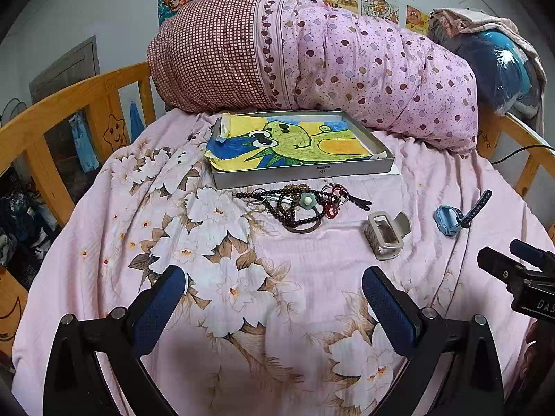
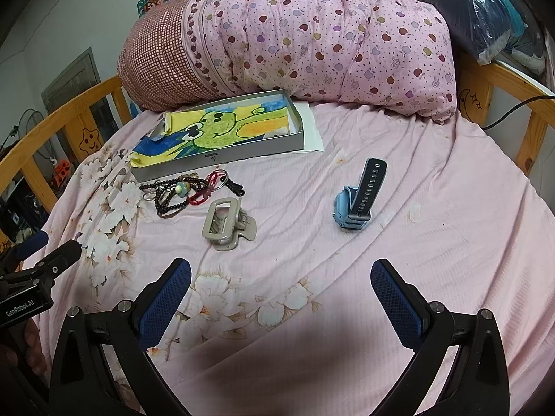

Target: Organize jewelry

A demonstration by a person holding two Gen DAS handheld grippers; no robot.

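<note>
Pink bedding is soft, so I'd descend gently. Both my left gripper (image 1: pixel 274 298) and right gripper (image 2: pixel 281 294) are spread, empty. Beige hair claw (image 2: pixel 227 223) lies centre frame, bead tangle (image 2: pixel 180 192) upper left below the grey tray (image 2: pixel 222 156); I'd pinch the claw's frame.

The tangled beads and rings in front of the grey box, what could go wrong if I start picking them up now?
The bead strings, rings and hair ties lie knotted in one pile, so pinching one piece would likely drag others along. The bedsheet is soft and wrinkled, so a gripper may catch fabric. The drawing overhangs the grey box at its left corner, and dropped pieces might slide off it. The left gripper and right gripper are both open.
</note>
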